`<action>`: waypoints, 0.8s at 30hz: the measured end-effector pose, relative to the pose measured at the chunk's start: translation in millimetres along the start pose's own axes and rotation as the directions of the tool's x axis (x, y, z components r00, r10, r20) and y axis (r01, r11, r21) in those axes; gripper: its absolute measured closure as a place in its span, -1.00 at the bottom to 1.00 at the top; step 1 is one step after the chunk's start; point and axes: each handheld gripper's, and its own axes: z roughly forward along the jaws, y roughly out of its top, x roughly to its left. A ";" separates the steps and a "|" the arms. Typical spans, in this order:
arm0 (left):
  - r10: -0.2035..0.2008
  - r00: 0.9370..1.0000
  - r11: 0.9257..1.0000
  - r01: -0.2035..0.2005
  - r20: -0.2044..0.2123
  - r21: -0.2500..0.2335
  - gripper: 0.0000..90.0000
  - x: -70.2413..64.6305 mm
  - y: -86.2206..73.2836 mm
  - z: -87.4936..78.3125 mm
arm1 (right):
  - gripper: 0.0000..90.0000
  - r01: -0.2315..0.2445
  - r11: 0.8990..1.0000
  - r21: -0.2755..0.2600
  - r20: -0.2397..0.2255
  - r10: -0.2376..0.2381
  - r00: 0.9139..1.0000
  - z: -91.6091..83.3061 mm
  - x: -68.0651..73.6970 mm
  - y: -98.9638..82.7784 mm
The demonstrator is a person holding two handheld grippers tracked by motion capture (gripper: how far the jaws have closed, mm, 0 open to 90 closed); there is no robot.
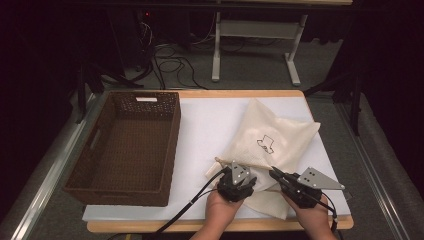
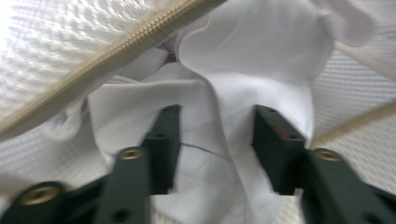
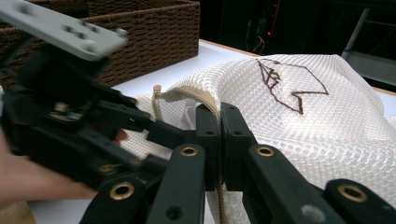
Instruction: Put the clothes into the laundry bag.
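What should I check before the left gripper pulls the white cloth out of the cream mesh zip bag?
1. Right gripper clamped on the zip edge of the cream mesh zip bag: ok, jaws shut on the beige zipper tape.
2. Left gripper gripping the white cloth: not ok, a fold lies between the jaws but the pads stand apart from it.
3. Bag mouth open: ok, the beige zipper gapes and cloth shows inside.
4. Brown woven basket ready to receive: ok, it sits left of the bag.
5. Cloth free of the zipper teeth: cannot tell.
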 end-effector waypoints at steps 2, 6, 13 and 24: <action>-0.016 1.000 1.000 0.016 0.010 -0.006 -0.09 -0.6 -4.9 -9.0 | 0.98 0.001 1.000 0.000 0.000 -0.001 1.000 0.1 0.2 0.0; -0.010 0.999 0.999 0.008 0.045 0.043 -0.37 -1.5 -14.6 -16.2 | 0.98 0.001 1.000 0.001 0.003 -0.001 1.000 0.7 0.6 0.1; 0.064 0.996 0.983 -0.074 0.064 0.166 -0.19 -7.2 -17.1 -5.6 | 0.98 0.003 1.000 0.006 0.006 -0.003 1.000 1.4 0.8 -0.2; 0.039 0.998 0.989 -0.044 0.040 0.143 0.88 -3.5 -16.4 -6.8 | 0.98 0.003 1.000 0.006 0.002 -0.003 1.000 1.2 1.2 -0.4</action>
